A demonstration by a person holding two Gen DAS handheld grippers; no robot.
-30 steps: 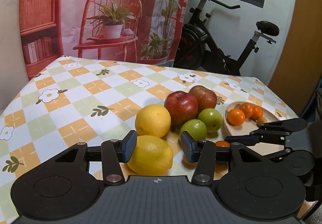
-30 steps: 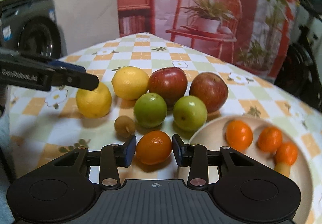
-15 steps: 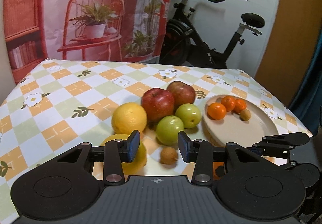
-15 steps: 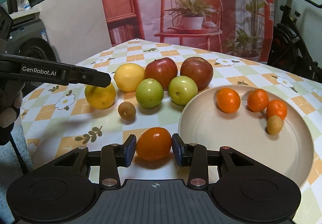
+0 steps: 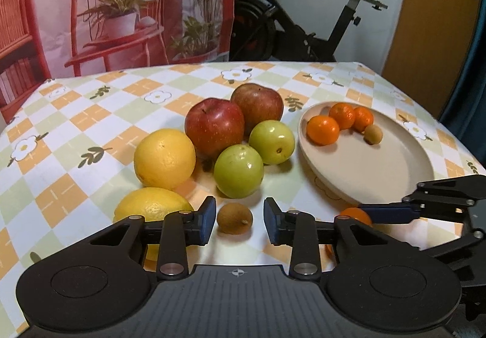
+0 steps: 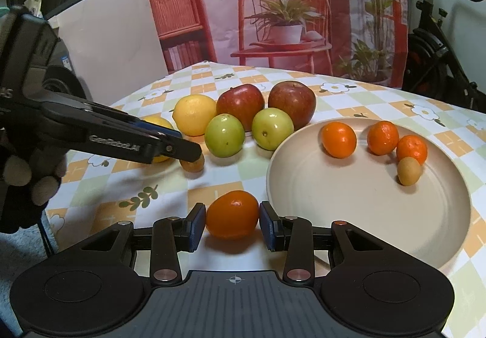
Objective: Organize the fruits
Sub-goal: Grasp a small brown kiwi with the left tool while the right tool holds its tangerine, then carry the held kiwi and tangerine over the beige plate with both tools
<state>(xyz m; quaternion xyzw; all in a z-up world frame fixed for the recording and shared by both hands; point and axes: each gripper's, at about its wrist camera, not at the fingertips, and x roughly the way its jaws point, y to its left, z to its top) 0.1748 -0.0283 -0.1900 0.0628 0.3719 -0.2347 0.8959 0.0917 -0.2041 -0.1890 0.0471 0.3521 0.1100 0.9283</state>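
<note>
Two grippers over one table (image 5: 91, 113) with a checked floral cloth; entries run from big to small.

Plate (image 6: 364, 216): beige, round, on the right side of the table. It holds three tangerines (image 6: 338, 139) along its far rim and one small brown fruit (image 6: 409, 171) touching the rightmost tangerine.

Apples: two red ones (image 5: 214, 127), side by side and touching, at the back of the loose cluster left of the plate.

Lemons: two yellow. One (image 5: 164, 158) sits left of the near apple; the other (image 5: 152, 207) lies nearer the camera, partly behind the left gripper's finger.

Green fruits: two (image 5: 238, 175), round, in front of the apples, touching each other.

Right gripper (image 6: 232, 224): jaws narrow, pads pressed on both sides of a tangerine (image 6: 232, 218) held just left of the plate's near rim, over the cloth. Whether it rests on the cloth or is lifted, I cannot tell.

Left gripper (image 5: 240, 221): jaws closing around a second small brown fruit (image 5: 234, 218), which lies on the cloth in front of the green fruits. Gaps show on both sides; pads not touching it. In the right wrist view this gripper comes in from the left, carried by a gloved hand (image 6: 27, 180), its tip covering part of that fruit.
</note>
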